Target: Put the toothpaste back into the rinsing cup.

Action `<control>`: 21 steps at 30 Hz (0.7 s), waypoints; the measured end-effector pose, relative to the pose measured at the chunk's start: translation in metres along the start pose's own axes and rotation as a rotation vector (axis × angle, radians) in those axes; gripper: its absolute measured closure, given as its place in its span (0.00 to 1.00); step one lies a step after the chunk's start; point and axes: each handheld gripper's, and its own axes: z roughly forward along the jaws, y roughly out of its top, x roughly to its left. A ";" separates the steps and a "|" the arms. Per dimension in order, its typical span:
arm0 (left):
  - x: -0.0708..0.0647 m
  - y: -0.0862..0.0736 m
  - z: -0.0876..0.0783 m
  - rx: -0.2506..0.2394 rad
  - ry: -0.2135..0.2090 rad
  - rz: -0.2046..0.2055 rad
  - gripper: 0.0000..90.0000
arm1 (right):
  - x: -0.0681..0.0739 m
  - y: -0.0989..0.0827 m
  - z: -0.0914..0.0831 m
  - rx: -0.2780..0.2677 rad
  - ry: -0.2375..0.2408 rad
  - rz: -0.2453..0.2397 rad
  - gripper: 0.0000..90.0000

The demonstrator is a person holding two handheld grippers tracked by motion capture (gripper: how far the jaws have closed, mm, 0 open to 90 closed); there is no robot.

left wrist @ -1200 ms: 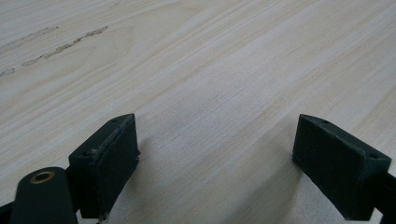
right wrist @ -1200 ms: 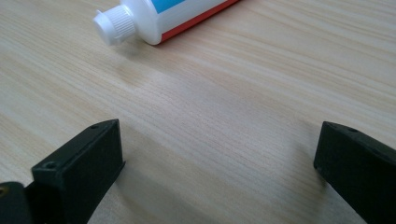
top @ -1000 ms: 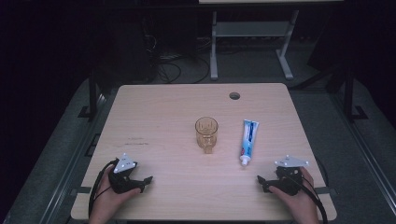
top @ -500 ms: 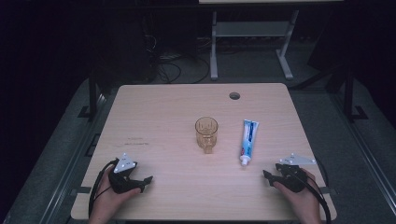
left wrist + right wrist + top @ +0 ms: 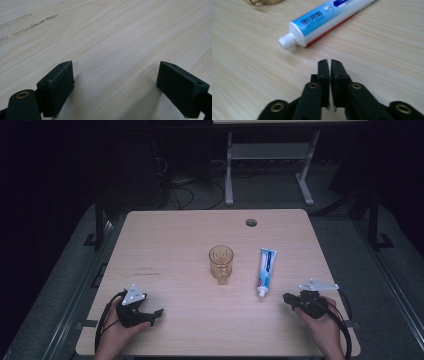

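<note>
A blue and white toothpaste tube [image 5: 265,270] lies on the wooden table [image 5: 175,245], its white cap toward the front edge. An amber glass cup [image 5: 220,262] stands left of the tube at mid table. My right gripper [image 5: 287,298] rests near the front right, a short way from the tube's cap [image 5: 286,41]; its jaws have just been closing and now stand shut with nothing between them [image 5: 329,63]. Near the front left corner my left gripper [image 5: 157,314] lies on the table, open over bare wood [image 5: 115,75].
A round cable hole [image 5: 251,222] sits near the table's far edge. Faint dark scuff marks [image 5: 145,272] cross the wood left of the cup. Beyond the table stand a metal frame [image 5: 265,165] and loose cables [image 5: 185,195] on a dark floor.
My right gripper's jaws have closed on nothing, and the hand has shifted slightly. The left gripper, tube and cup have stayed put.
</note>
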 end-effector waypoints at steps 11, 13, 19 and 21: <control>0.000 0.000 0.000 0.002 0.000 0.003 0.15 | 0.005 0.021 0.003 -0.003 0.044 -0.030 1.00; 0.000 0.000 0.000 0.001 0.000 0.002 0.15 | 0.005 0.022 0.004 -0.002 0.044 -0.030 1.00; 0.000 0.000 0.000 0.000 0.000 0.000 0.15 | 0.005 0.035 0.008 -0.018 0.061 -0.032 1.00; 0.000 0.000 0.000 0.001 0.000 0.000 0.15 | 0.005 0.038 0.009 -0.020 0.064 -0.040 1.00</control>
